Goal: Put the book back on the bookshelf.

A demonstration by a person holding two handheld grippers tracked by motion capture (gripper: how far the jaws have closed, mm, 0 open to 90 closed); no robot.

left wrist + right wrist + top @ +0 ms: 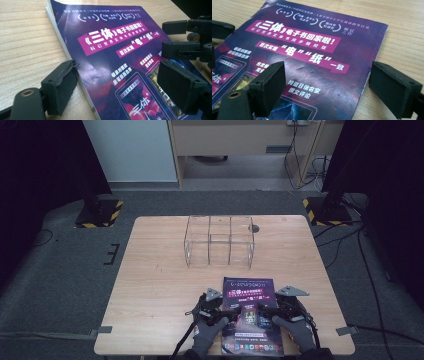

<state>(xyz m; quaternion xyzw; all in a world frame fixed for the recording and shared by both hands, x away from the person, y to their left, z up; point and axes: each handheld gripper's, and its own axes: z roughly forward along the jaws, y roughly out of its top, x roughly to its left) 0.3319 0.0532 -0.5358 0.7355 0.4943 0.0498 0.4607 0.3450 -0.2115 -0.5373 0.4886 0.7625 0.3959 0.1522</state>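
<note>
The book (252,315) lies flat at the bench's (160,285) near edge. Both grippers, left (117,87) and right (332,87), straddle its side edges, fingers apart; closing unevenly could merely crease the cover.

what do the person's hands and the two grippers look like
Both hands wear dark grey gloves. The left gripper and right gripper are black, each topped by a grey three-cornered plate, with chunky rectangular black jaws. A black cable trails from the left one toward the table edge.

Clear acrylic organizer (219,241) blocks table (150,285) far centre; bare wood either side.
</note>
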